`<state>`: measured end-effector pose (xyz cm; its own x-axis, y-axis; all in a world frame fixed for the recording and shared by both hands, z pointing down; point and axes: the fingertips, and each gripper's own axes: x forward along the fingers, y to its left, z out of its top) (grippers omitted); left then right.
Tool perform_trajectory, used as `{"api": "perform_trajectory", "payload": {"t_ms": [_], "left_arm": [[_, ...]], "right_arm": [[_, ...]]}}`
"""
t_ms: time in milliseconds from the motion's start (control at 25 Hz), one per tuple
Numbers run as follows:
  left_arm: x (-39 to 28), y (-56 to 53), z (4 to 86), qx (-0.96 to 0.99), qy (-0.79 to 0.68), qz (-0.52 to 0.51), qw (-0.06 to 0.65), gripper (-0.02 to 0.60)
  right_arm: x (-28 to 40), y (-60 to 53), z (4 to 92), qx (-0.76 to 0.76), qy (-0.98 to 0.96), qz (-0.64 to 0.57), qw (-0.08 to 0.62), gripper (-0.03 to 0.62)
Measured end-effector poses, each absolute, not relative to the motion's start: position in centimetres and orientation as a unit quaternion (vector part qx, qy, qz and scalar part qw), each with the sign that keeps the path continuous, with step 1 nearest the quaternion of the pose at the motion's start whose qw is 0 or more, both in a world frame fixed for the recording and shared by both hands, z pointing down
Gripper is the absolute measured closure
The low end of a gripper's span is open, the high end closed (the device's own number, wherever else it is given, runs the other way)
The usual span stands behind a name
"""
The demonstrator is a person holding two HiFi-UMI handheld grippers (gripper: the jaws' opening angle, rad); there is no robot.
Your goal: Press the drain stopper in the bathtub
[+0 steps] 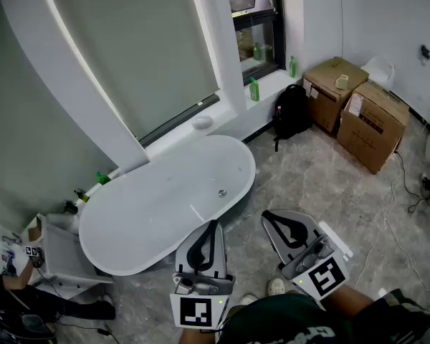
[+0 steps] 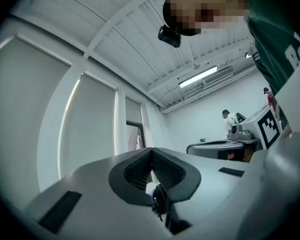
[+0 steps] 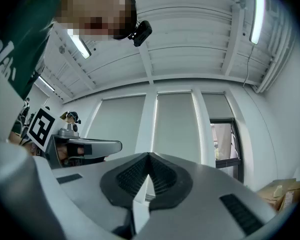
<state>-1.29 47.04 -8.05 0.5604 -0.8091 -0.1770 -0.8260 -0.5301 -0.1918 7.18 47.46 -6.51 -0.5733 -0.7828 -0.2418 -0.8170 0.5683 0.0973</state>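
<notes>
A white oval bathtub (image 1: 140, 221) stands at the middle left of the head view. Its small round metal drain stopper (image 1: 221, 193) sits in the tub floor near the right end. My left gripper (image 1: 213, 225) is shut and holds nothing; its tip hangs just outside the tub's near rim, below the stopper. My right gripper (image 1: 266, 214), also shut and holding nothing, is over the floor to the right of the tub. In both gripper views the jaws point up at the wall and ceiling: left gripper (image 2: 151, 150), right gripper (image 3: 150, 155). Neither of these views shows the tub.
A black backpack (image 1: 290, 113) and two cardboard boxes (image 1: 335, 84) (image 1: 373, 125) stand on the marble floor at the back right. Green bottles (image 1: 254, 89) sit on the window sill. A white cabinet (image 1: 63, 258) and a person (image 1: 18, 296) are at the lower left. Cables (image 1: 408, 192) lie at the right.
</notes>
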Motion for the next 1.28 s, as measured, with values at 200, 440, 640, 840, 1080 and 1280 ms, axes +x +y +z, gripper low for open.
{"api": "perform_trajectory", "payload": {"t_ms": [200,440,640,840,1080,1280], "left_arm": [[-0.7,46.3,-7.6,-0.872,0.474,0.029,0.119,0.574],[-0.2,45.5,-6.6,-0.866,0.489,0.024,0.103,0.574],[0.6,45.2,-6.3,-0.862,0.496,0.023,0.103,0.574],[1.9,45.1,-6.2,-0.864,0.491,0.020,0.107,0.574],[2.5,43.9,-7.2,-0.862,0.491,0.024,0.121,0.574],[2.7,43.4,-7.7,-0.859,0.496,0.034,0.122,0.574]], "right_arm": [[7.9,46.8,-6.1,-0.450,0.885,0.083,0.090,0.579],[9.0,46.0,-5.4,-0.444,0.888,0.077,0.094,0.579],[9.8,45.7,-5.0,-0.437,0.891,0.077,0.100,0.579],[10.9,45.5,-4.3,-0.441,0.891,0.059,0.096,0.579],[12.0,44.9,-5.0,-0.443,0.888,0.074,0.104,0.579],[12.6,44.8,-5.1,-0.441,0.887,0.080,0.106,0.579]]}}
